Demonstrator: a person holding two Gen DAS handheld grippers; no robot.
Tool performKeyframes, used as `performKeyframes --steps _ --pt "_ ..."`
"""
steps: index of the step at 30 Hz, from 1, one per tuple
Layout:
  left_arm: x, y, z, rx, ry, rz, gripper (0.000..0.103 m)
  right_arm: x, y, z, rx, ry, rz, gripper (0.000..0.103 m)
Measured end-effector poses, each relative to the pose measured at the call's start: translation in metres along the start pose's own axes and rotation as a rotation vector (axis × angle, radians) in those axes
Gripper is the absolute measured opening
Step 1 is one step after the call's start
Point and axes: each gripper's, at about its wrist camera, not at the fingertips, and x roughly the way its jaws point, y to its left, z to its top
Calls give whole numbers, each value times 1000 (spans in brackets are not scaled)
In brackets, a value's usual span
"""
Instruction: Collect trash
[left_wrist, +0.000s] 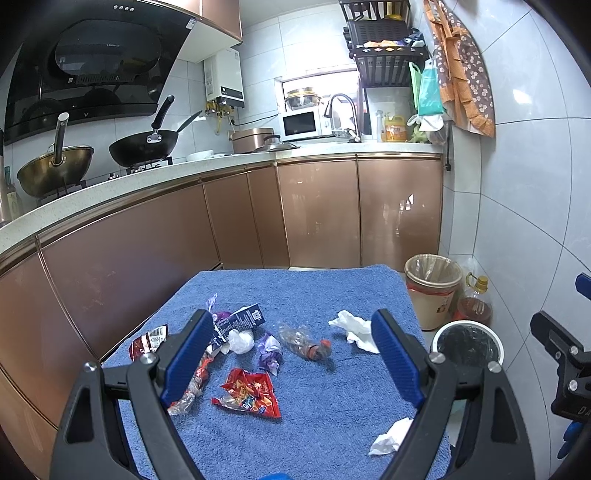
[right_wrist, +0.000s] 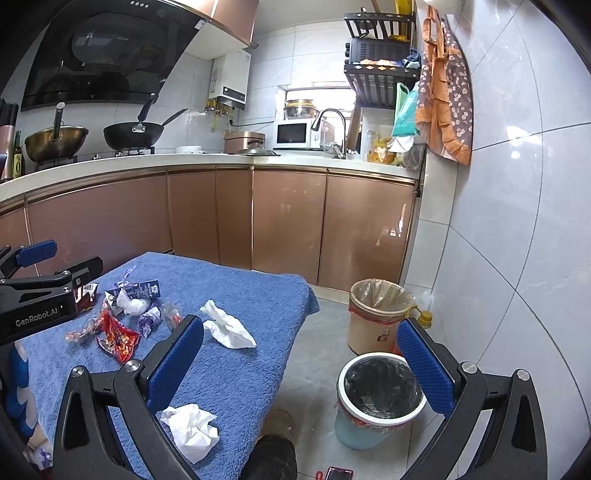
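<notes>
Risk runs from your blue terry towel-covered table (left_wrist: 332, 424), whose loops can snag wide-open, empty left gripper (left_wrist: 291, 354) and right gripper (right_wrist: 301, 365), to scattered crinkly wrappers (left_wrist: 251, 395) and white tissues (right_wrist: 229, 328) slipping short of the black-lined bin (right_wrist: 380, 391).

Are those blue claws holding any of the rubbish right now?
No. The left gripper and right gripper are both open and empty; all the trash lies on the blue towel.
</notes>
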Motion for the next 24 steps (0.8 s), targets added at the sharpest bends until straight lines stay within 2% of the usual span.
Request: performKeyframes --steps 18,24 --pt "3 5 -3 -9 -8 14 87 0 7 -3 -14 2 34 103" --pt "12 14 -3 -24 39 -29 87 4 11 -5 -17 28 92 103"
